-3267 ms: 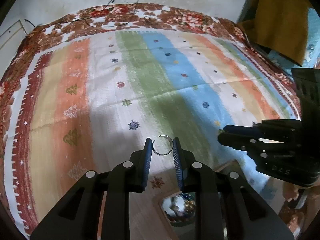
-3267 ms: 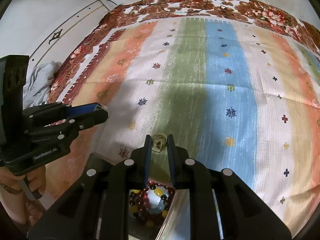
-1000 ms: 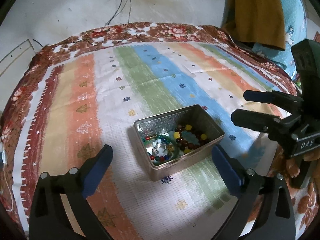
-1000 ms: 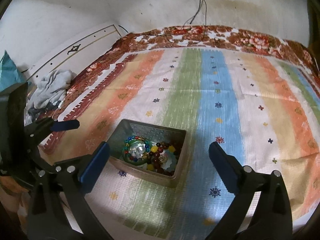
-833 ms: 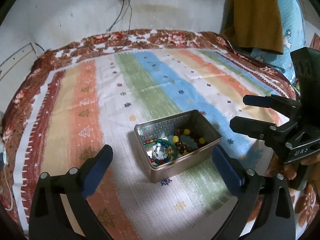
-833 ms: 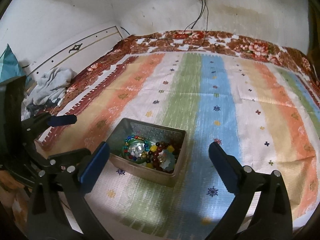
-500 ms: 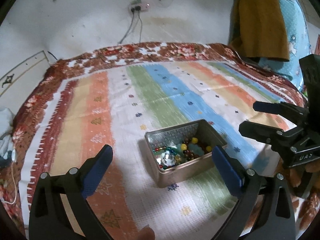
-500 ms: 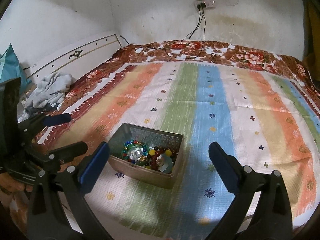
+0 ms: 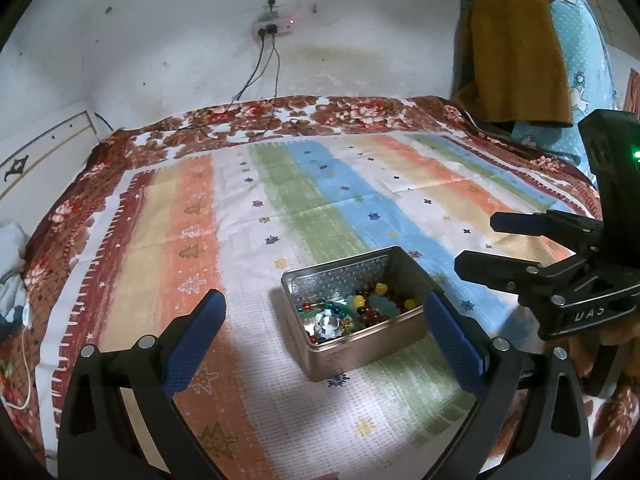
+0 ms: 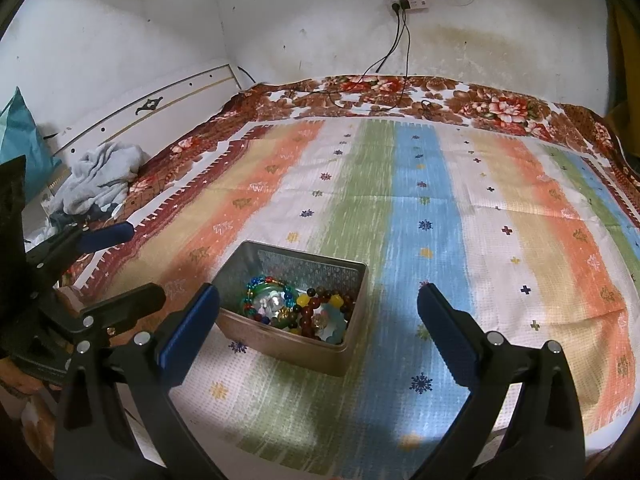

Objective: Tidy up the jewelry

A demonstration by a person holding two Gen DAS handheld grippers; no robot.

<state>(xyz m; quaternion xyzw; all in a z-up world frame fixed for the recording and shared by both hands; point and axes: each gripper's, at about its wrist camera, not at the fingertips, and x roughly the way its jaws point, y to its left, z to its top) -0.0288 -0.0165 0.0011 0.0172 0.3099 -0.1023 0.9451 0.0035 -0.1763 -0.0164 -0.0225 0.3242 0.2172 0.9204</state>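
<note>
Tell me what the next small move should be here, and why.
Probably none beyond holding both grippers back: the task looks done. The left gripper and right gripper are open and empty, above and short of the metal tin. The bead bracelets lie inside it, and no loose jewelry shows on the striped cloth.

Tin (image 10: pixel 320 354) floor hidden under jewelry (image 10: pixel 298 310); individual pieces indistinguishable.

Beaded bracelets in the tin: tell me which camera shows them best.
The right wrist view. It looks down into the tin, showing the beaded bracelets spread across the floor. In the left wrist view the tin's near wall hides part of the beaded bracelets and they look smaller.
</note>
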